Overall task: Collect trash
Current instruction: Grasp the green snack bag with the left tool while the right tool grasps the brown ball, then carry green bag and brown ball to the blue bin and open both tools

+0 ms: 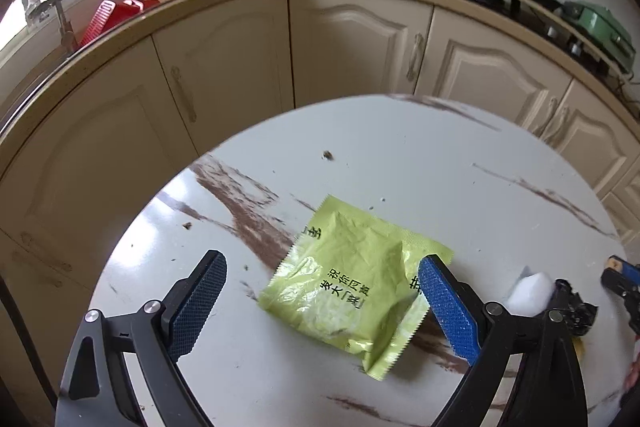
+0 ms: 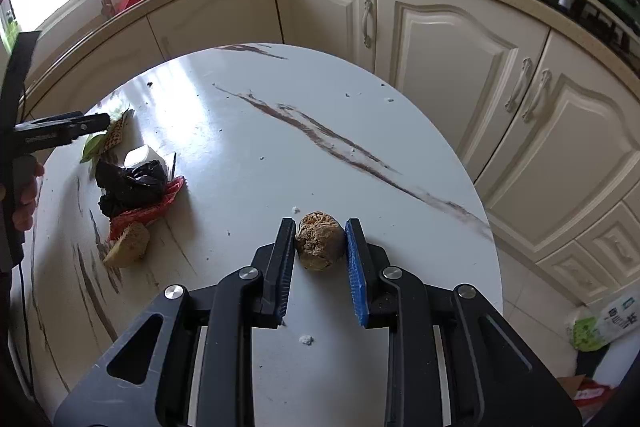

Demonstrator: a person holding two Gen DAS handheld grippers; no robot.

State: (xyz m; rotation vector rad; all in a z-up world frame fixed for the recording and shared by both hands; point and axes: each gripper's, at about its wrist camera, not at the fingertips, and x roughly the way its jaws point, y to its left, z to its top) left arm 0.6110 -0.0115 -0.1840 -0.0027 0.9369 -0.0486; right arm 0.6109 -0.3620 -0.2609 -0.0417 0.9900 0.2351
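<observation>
We find the right tool (image 2: 320, 247) closed on a brown, rough-skinned lump of food waste (image 2: 319, 242), both pads pressing its sides, the lump resting on or just above the white marbled counter (image 2: 248, 131). No earlier view is on hand to compare. Ahead of this tool the counter surface lies bare up to its curved far edge, and to the right the rim falls away to the tiled floor, where a green and white bag (image 2: 602, 323) sits. To the left we note a cluster of rubbish: a crumpled black bag (image 2: 130, 183), a red wrapper (image 2: 160, 205) beneath it, a white piece (image 2: 142, 155) behind, and a cut chunk of bread or fruit (image 2: 130, 245) nearest us, all touching or just beside one another and well apart from the gripped lump. The left tool (image 1: 320, 291) stands wide, its fingers either side of a yellow-green foil packet (image 1: 352, 283) that lies flat on the counter; the blue right pad (image 1: 448, 307) overlaps the packet's right edge in our view, the left pad is clear of it, and we cannot tell whether contact is made. Scattered crumbs (image 1: 328, 155) dot the open surface beyond the packet. Cream cabinet doors (image 1: 360, 43) stand beyond the far rim.
</observation>
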